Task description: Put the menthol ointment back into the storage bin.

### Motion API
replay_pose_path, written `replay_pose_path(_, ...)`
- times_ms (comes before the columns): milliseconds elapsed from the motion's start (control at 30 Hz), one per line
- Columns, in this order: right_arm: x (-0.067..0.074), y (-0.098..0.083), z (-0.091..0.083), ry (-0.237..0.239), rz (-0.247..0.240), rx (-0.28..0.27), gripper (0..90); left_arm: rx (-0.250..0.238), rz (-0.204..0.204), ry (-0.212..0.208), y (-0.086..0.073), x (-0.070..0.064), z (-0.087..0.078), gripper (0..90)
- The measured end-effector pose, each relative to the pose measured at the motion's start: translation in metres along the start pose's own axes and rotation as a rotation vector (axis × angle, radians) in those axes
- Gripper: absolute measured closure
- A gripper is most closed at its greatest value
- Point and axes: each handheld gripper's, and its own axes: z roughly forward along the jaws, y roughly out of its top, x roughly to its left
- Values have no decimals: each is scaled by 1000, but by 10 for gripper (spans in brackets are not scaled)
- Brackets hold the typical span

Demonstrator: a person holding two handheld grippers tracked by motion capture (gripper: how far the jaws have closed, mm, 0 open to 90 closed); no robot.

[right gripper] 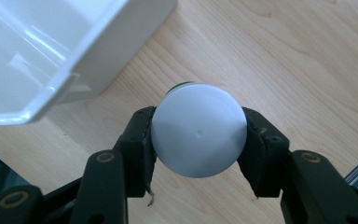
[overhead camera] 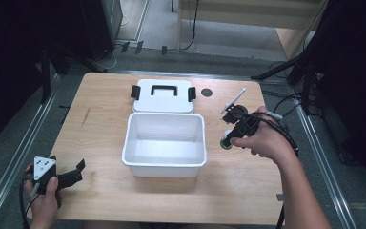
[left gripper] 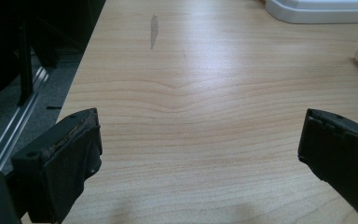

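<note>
Right gripper [right gripper: 199, 135] clamps the white-capped bottle [right gripper: 199, 135] on the table beside the open bin [overhead camera: 164, 138], left gripper [left gripper: 198, 154] idle, jaws apart; next likely lift into bin.

Left gripper [overhead camera: 78, 171] low at near-left, jaws wide apart; right gripper [right gripper: 199, 135] angled down, jaws clamped.

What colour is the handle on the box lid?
Black, on the white lid; the high view shows it best.
</note>
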Motion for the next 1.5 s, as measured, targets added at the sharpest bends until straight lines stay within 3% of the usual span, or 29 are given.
replay_pose_path(333,15,20,-23,16,-34,-17,516,3,1,0,0,0,0,1)
replay_pose_path(833,40,42,-33,46,-94,-38,516,2,2,0,0,0,0,1)
replay_pose_path(1233,61,56,-29,54,-150,-32,516,1,1,-2,0,0,0,1)
replay_pose_path(1500,72,62,-18,65,-235,-25,516,1,1,-2,0,0,0,1)
